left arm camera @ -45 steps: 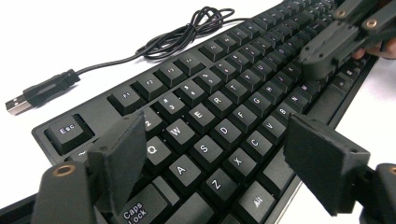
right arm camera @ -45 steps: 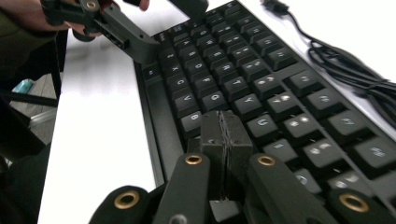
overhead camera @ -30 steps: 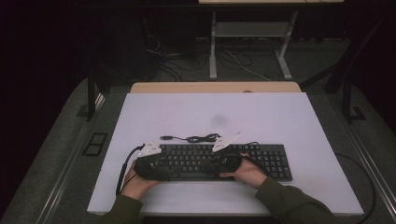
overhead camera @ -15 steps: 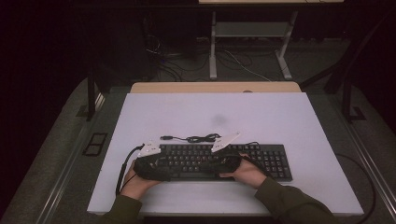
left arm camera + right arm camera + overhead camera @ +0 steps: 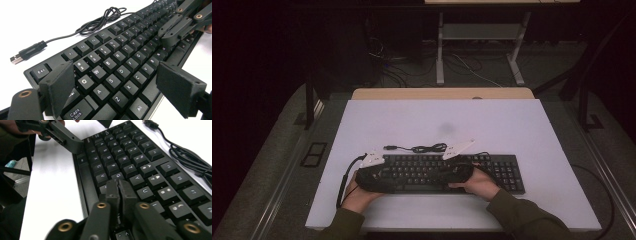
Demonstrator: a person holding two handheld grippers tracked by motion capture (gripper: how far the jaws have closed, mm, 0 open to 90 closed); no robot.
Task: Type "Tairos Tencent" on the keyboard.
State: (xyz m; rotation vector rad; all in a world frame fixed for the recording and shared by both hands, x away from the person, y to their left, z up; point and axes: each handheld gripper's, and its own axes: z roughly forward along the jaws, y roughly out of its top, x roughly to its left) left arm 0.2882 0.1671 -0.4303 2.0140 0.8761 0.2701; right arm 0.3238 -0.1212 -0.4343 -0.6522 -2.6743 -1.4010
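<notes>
A black keyboard (image 5: 504, 172) (image 5: 117, 57) (image 5: 130, 152) lies along the front of the white table (image 5: 512, 125). Its USB cable (image 5: 417, 148) (image 5: 27, 52) (image 5: 185, 152) is coiled loose just behind it. My left gripper (image 5: 394, 180) (image 5: 120, 87) is open, its two pads straddling the keyboard's left end, one by Tab and Caps Lock, one off the front edge. My right gripper (image 5: 439, 175) (image 5: 118, 187) is shut with nothing in it, its tips low over the middle letter keys. Each gripper also appears in the other's view, the right gripper (image 5: 180, 25) and the left gripper (image 5: 62, 137).
A wooden desk edge (image 5: 442, 93) adjoins the table's far side. Beyond it are metal frame legs (image 5: 440, 55) and loose cables (image 5: 472, 65) on the dark floor. Bare white tabletop extends behind and to both sides of the keyboard.
</notes>
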